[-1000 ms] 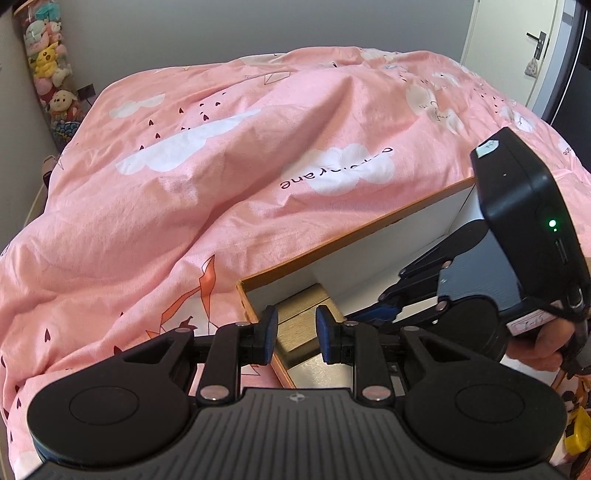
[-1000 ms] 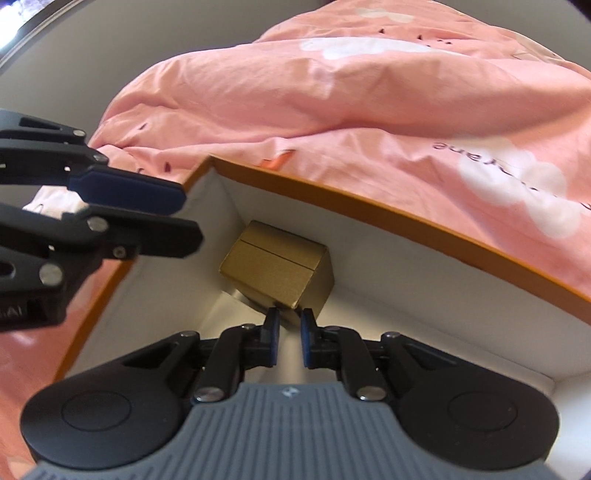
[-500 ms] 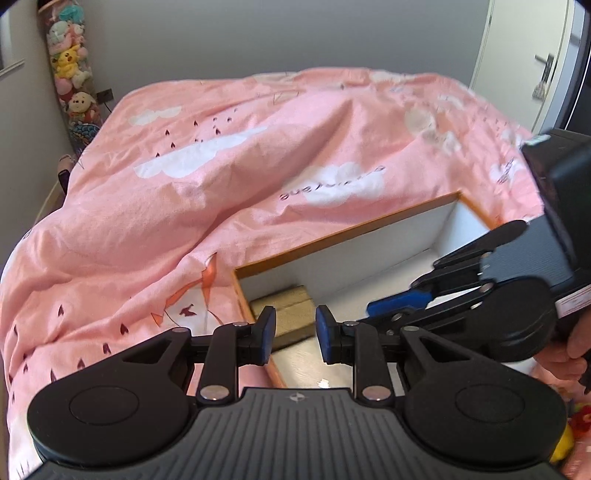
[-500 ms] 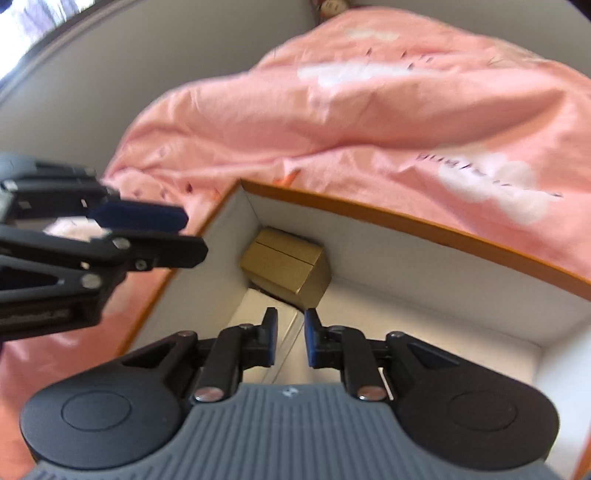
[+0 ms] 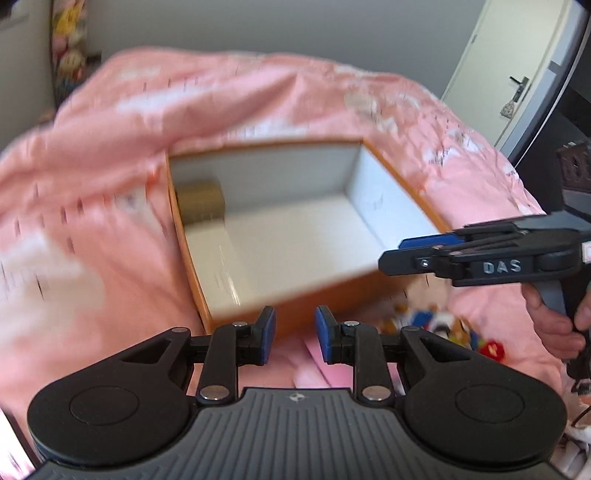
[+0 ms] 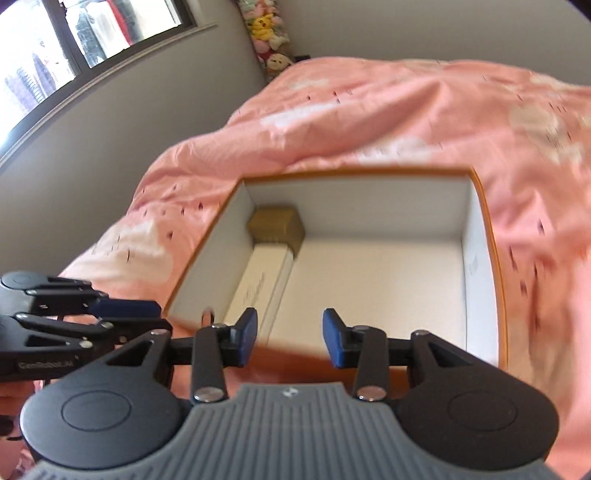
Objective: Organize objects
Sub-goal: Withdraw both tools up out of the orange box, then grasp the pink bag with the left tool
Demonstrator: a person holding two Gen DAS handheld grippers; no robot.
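An orange box with a white inside lies open on the pink duvet. A small gold box sits in its far left corner. A long white box lies along the left wall in front of it. My left gripper hovers just short of the box's near wall, open and empty. My right gripper hangs over the near rim at the box's right. Its jaws are opening with nothing between them.
Several small colourful toys lie on the duvet in front of the box. A hand holds the right gripper's handle. Plush toys are stacked in the far corner. A door stands at the right and a window at the left.
Both grippers have drawn back from the box, so its whole inside now shows. The right jaws have gone from nearly closed to wide apart. The gold box stays in its corner.
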